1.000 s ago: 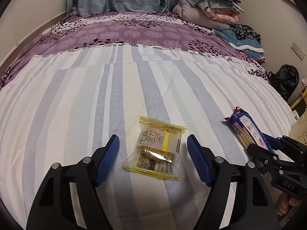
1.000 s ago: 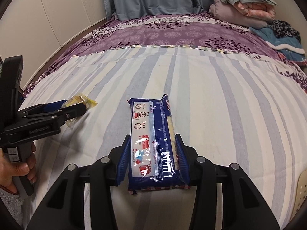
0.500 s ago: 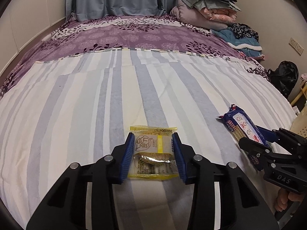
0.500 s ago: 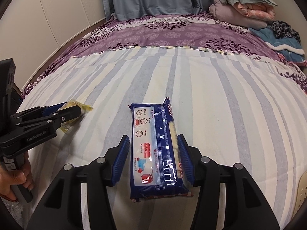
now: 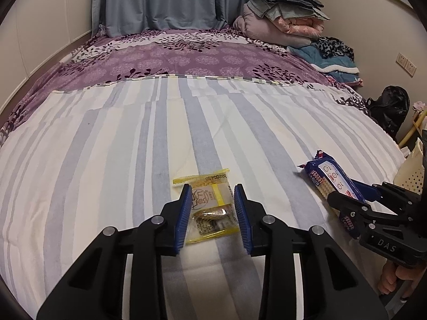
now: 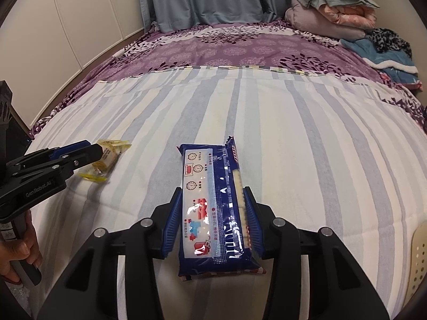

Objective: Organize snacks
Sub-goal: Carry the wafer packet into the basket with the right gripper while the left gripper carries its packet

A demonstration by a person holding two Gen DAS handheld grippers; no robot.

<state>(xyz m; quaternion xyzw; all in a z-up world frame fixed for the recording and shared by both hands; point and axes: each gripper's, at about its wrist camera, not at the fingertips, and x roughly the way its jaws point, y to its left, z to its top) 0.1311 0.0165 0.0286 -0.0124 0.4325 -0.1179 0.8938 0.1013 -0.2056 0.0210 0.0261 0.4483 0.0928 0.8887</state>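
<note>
A small yellow snack packet (image 5: 213, 213) sits between the blue pads of my left gripper (image 5: 212, 190), which is shut on it just above the striped sheet. The right wrist view shows the same packet (image 6: 109, 154) sticking out of the left gripper (image 6: 93, 149) at the left. A long blue cracker pack (image 6: 210, 208) lies lengthwise between the pads of my right gripper (image 6: 212, 190). Its jaws are closing and the pads press both long sides. In the left wrist view that pack (image 5: 331, 176) and the right gripper (image 5: 349, 194) are at the right.
The bed's striped sheet (image 5: 106, 160) spreads ahead, with a purple floral cover (image 5: 186, 58) beyond it. Folded bedding (image 5: 283, 16) is piled at the far right corner. A cream perforated basket (image 5: 408, 173) stands off the bed's right edge, near a black bag (image 5: 389, 106). A hand (image 6: 16, 250) holds the left gripper.
The left jaws closed from wide apart onto the yellow packet, which has risen slightly off the sheet. The right pads eased off the blue pack for a moment and now press it again.
</note>
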